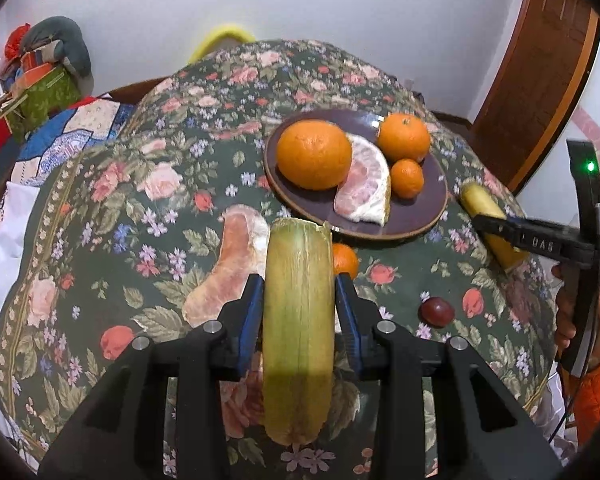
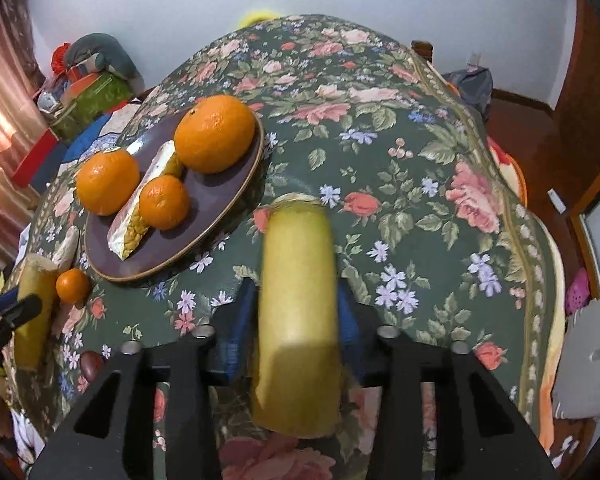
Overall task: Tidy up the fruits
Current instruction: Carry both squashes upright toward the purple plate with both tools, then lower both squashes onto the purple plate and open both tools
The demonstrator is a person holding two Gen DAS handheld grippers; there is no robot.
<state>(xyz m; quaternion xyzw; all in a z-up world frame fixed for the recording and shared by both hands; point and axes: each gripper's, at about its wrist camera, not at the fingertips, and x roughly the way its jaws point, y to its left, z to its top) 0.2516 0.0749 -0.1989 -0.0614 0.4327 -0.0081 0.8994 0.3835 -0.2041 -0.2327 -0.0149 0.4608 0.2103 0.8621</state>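
Left hand-held gripper clamps a yellow-green banana piece between its blue pads, above the floral cloth on the counter. Beyond it, a dark plate carries three oranges and a pomelo wedge. At right, the right hand-held gripper holds another banana piece; a grape lies on the cloth.

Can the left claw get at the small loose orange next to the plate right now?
Probably not yet. The left claw is shut on a banana piece, so its jaws are full. The small orange lies just beyond it, unobstructed, short of the plate; it must unload first.
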